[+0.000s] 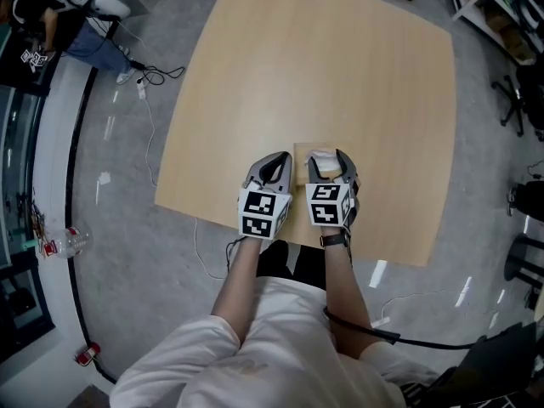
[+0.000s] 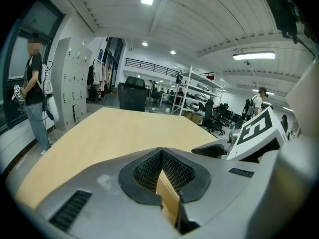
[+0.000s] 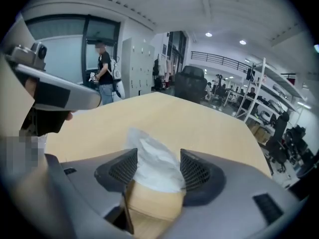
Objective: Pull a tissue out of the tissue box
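Observation:
A tan tissue box (image 1: 301, 155) stands near the front edge of the wooden table (image 1: 323, 66), mostly hidden under both grippers. White tissue (image 3: 152, 163) sticks up out of the box (image 3: 152, 203). My right gripper (image 3: 158, 153) is open, one pad on each side of the tissue, and nothing shows the pads pressing on it. In the head view the right gripper (image 1: 327, 161) sits over the box top. My left gripper (image 1: 276, 164) is at the box's left side. Its jaws (image 2: 162, 153) meet at the tips, shut; a tan box edge (image 2: 168, 200) shows in the gap below them.
The table (image 2: 114, 128) stretches away bare beyond the box. A person (image 2: 35, 93) stands by lockers off its far left corner. A black chair (image 2: 132, 91) is at the far edge. Cables (image 1: 149, 79) and a bottle (image 1: 68, 243) lie on the floor left.

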Demonstrator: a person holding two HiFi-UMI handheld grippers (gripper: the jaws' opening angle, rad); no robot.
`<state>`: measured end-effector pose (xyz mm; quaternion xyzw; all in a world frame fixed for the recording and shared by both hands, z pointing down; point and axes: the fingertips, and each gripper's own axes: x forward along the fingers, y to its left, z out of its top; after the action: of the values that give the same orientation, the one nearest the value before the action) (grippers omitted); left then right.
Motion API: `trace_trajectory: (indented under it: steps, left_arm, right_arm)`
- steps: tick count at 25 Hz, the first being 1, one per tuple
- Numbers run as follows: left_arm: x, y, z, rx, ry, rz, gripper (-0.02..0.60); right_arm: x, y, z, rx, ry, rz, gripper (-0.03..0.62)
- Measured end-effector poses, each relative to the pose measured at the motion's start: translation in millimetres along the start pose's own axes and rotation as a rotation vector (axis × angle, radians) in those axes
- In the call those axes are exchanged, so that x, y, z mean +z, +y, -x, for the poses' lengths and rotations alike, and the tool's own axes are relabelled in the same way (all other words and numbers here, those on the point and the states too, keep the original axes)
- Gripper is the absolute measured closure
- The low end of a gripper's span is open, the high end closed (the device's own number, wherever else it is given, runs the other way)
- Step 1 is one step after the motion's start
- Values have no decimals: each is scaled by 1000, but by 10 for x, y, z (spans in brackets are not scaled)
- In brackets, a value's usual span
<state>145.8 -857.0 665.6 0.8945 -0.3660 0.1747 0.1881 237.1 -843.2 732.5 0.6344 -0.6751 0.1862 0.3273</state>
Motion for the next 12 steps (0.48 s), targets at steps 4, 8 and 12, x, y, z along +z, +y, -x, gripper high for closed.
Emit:
trace_trajectory:
  steps: [4,8,12]
  left_arm:
    - [5,11,15,6,-5,5,592]
    - [47,-26,32,1,-17,2,592]
    - [143,-88,75,-7,-42,1,592]
  right_arm:
    - [-63,9,-34,-29,9,37,431]
    - [-67,-2,28,-42,-8,31,576]
    - [31,-45,181,-30,-58,-21,583]
